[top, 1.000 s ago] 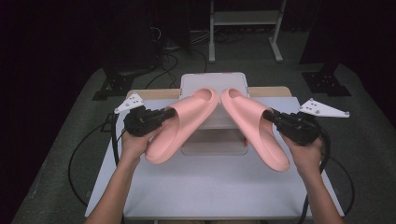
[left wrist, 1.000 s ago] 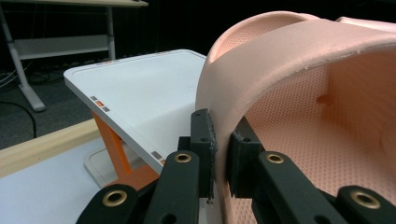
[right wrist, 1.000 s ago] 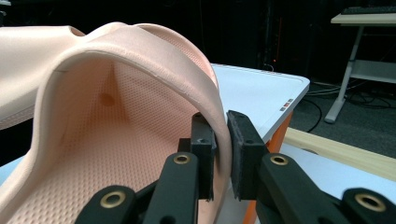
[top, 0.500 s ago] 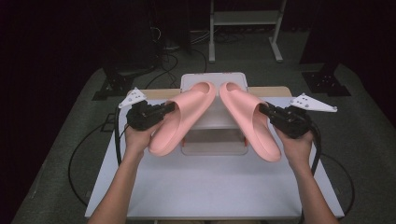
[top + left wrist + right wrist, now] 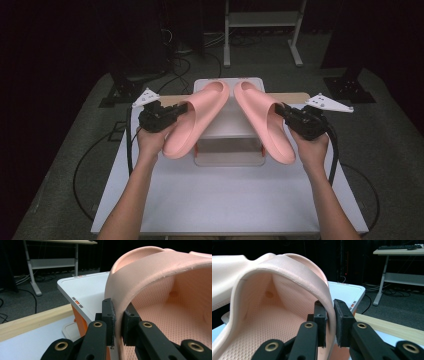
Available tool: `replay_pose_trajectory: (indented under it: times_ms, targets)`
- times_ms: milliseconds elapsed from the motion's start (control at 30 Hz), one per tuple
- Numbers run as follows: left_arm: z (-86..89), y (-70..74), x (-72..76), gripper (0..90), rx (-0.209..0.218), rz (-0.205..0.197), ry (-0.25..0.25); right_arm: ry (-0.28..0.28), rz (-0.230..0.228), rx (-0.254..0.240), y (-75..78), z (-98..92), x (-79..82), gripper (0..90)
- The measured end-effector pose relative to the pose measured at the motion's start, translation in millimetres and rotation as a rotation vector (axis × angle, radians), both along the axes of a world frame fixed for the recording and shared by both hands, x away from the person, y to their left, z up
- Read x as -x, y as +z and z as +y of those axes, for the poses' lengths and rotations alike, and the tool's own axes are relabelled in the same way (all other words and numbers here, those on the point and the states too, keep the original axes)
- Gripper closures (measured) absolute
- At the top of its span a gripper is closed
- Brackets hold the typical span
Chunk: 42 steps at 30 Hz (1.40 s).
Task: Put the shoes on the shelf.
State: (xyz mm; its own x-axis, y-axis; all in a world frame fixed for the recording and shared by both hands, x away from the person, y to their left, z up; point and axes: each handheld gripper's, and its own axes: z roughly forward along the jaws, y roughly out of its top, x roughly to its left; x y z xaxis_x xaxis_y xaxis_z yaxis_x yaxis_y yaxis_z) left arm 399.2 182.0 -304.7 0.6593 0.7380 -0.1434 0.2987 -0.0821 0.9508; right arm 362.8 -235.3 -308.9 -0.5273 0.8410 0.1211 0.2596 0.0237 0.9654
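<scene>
Left gripper (image 5: 172, 112) clamped on left pink slipper (image 5: 195, 117); right gripper (image 5: 286, 112) clamped on right pink slipper (image 5: 262, 122); both above white rack (image 5: 230, 150).

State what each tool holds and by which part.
Left tool pinches the left pink foam slide sandal by its strap's side edge; right tool pinches the right pink foam slide sandal likewise.

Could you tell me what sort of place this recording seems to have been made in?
Probably a lab or office workroom set up for recording. A white table stands on grey carpet, a height-adjustable desk carrying a keyboard stands behind it, and cables trail across the floor in a darkened room.
</scene>
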Motion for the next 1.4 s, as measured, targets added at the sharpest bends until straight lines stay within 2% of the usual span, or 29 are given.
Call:
replay_pose_trajectory:
  times_ms: [233,567,1000,1400]
  targets:
    - [-4.4,7.5,-8.8,82.5,-0.007,0.01,0.021,-0.013,-0.009,0.007,6.6,6.2,-7.0,80.5]
    - [-8.6,15.2,-17.1,80.4,-0.021,0.022,0.062,-0.045,0.009,0.012,11.8,11.4,-20.5,79.8]
    - [-14.8,17.6,-25.7,79.0,0.017,0.05,0.074,-0.091,0.01,0.037,19.1,16.9,-31.9,79.5]
    - [-21.5,16.3,-34.1,77.4,0.022,0.079,0.091,-0.126,0.023,0.047,19.1,20.0,-41.8,78.8]
